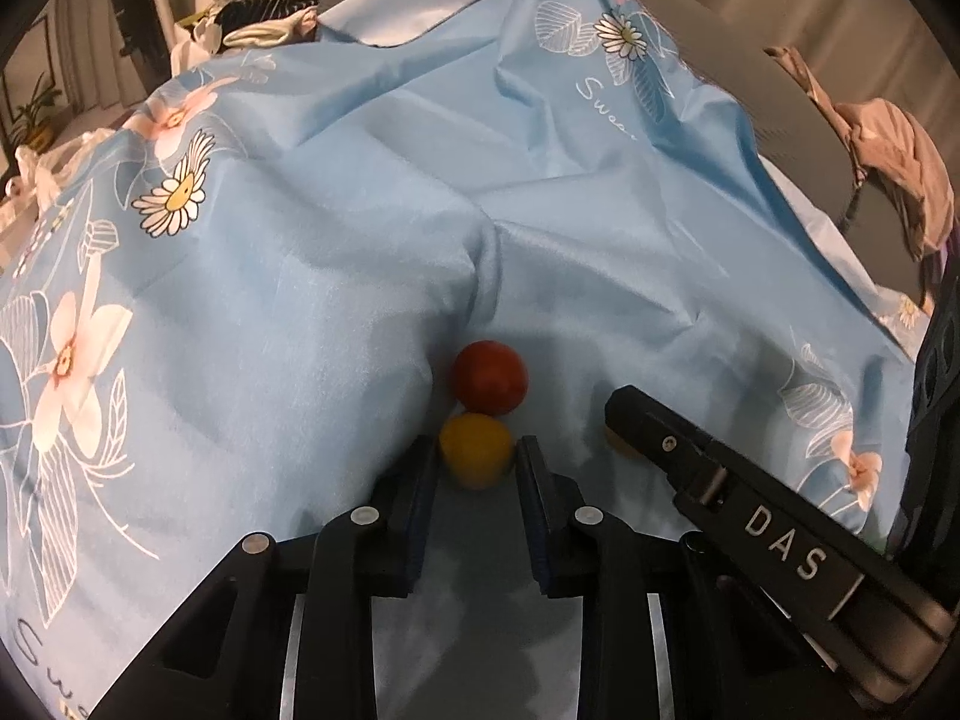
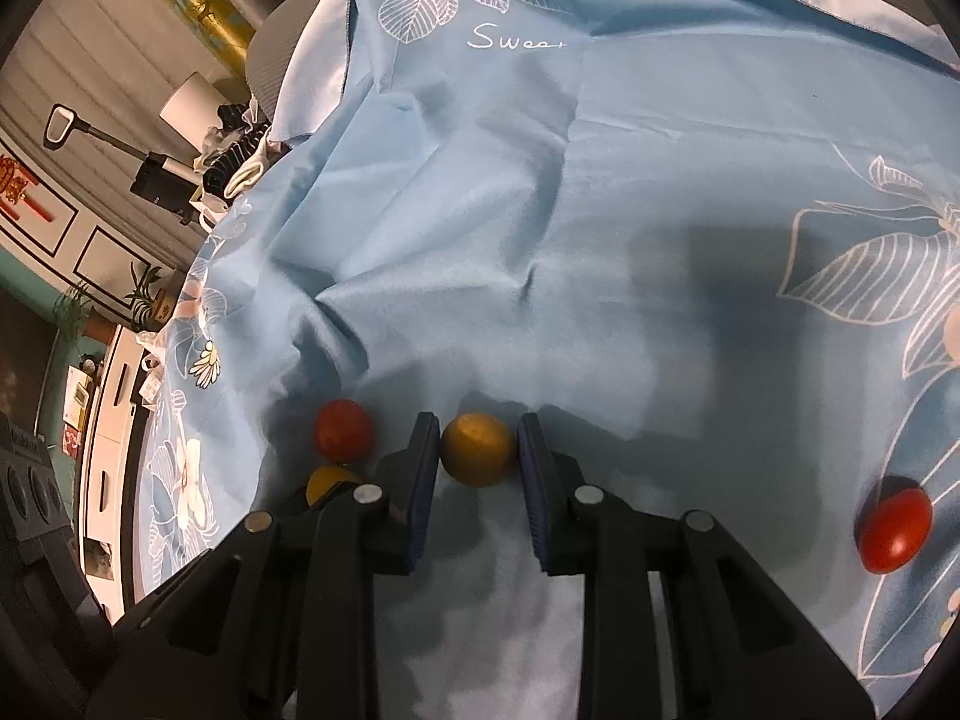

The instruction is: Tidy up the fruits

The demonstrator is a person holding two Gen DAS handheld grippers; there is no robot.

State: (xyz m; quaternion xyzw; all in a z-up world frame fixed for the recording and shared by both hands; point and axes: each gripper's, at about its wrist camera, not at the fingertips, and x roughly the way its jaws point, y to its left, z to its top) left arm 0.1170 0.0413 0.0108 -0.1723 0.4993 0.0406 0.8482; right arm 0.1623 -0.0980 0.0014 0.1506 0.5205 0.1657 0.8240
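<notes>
While the left gripper (image 1: 477,450) pinches a yellow fruit (image 1: 476,449), the right gripper (image 2: 478,450) pinches an orange-yellow fruit (image 2: 478,449).

The left gripper (image 1: 477,450) reaches forward and low over the cloth, its two dark padded fingers (image 1: 420,480) closed on a yellow fruit (image 1: 476,450) — both pads touch its sides. The right gripper (image 2: 479,450) sits just beside it, to its right, fingers (image 2: 536,480) likewise pressed against a second yellow fruit (image 2: 478,449). In the left wrist view the right gripper's outer finger (image 1: 648,426) angles in from the lower right — marked DAS along its black arm.
</notes>
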